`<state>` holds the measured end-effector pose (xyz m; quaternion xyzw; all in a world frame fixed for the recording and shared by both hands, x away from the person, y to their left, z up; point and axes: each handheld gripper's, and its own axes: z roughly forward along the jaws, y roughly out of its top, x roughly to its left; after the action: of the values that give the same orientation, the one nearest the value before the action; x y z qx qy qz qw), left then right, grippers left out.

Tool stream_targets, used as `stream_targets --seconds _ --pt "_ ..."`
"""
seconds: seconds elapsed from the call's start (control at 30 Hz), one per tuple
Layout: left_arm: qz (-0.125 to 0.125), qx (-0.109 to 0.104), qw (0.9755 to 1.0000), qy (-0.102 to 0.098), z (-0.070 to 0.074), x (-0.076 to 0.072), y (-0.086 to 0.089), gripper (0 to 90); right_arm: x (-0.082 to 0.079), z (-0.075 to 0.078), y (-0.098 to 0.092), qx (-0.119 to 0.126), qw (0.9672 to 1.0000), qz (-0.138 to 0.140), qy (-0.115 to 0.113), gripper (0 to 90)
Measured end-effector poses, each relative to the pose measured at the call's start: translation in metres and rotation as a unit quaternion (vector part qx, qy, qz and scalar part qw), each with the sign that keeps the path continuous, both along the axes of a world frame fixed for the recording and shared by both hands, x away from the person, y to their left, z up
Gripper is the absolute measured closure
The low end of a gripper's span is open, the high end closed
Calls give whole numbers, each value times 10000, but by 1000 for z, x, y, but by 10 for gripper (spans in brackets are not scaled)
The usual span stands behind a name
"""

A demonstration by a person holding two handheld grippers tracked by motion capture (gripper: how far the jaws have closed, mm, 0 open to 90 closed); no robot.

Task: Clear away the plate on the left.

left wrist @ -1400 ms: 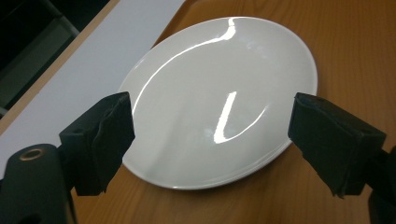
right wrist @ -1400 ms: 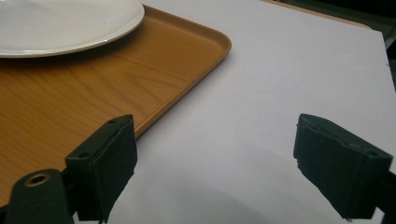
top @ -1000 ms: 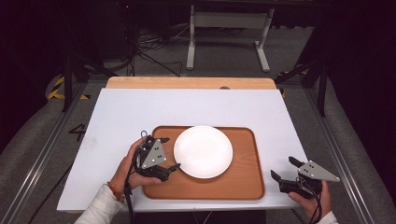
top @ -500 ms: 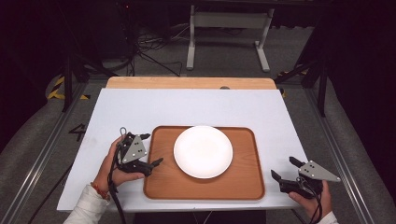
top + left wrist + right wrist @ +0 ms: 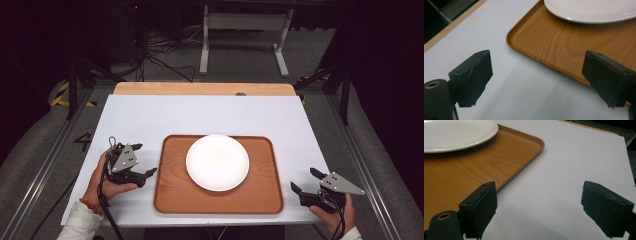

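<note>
Wooden tray [image 5: 175,195] centre frame, long axis left-right; left gripper [image 5: 141,160] nearer, probably just off its left rim; right gripper [image 5: 305,181] farther; both released, empty

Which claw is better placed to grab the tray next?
Probably left: the left claw hangs open right beside the wooden tray, one jaw nearly at its rim. The right claw sits farther off.

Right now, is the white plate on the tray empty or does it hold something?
Empty. The white plate shows a bare surface on the wooden tray, with nothing lying in it.
</note>
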<state>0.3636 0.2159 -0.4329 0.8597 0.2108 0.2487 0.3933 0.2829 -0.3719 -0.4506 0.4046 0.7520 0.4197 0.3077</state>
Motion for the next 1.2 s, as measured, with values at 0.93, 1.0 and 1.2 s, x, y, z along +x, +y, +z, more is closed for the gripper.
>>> stream_targets --seconds 0.93,1.0,1.2 --pt "669 -434 9954 535 -25 -26 65 99 -1 1 0 -26 10000 -31 -11 140" --pt "712 -481 9947 570 -27 -28 67 98 -1 1 0 -31 10000 -34 -10 140" --pt "716 -568 9940 603 -27 -33 68 97 -1 1 0 -30 10000 -29 -20 140"
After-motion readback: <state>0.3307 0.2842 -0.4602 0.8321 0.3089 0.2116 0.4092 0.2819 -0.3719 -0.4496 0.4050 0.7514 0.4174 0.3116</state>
